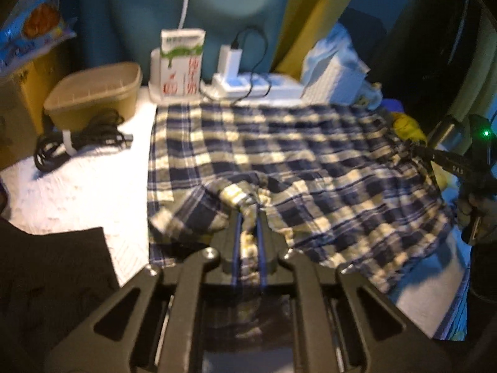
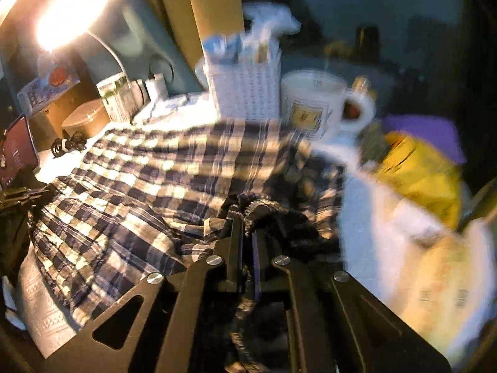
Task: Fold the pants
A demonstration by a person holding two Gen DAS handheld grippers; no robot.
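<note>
Blue-and-cream plaid pants (image 1: 295,155) lie spread over a white textured table cover (image 1: 77,192). My left gripper (image 1: 248,217) is shut on a bunched fold at the near edge of the pants, with cloth pinched between its blue-lined fingers (image 1: 236,233). In the right wrist view the same plaid pants (image 2: 149,174) stretch away to the left. My right gripper (image 2: 247,217) is shut on the dark gathered waistband end of the pants. That right gripper (image 1: 413,150) also shows at the far right of the left wrist view, gripping the cloth's edge. The left gripper (image 2: 46,191) sits at the left edge of the right wrist view.
A brown tub (image 1: 96,93), a coiled black cable (image 1: 77,140), a carton (image 1: 181,62) and a charger with power strip (image 1: 236,77) line the back. A white woven basket (image 2: 245,90), white jar (image 2: 310,102), yellow bag (image 2: 419,171) and lit lamp (image 2: 68,15) stand nearby.
</note>
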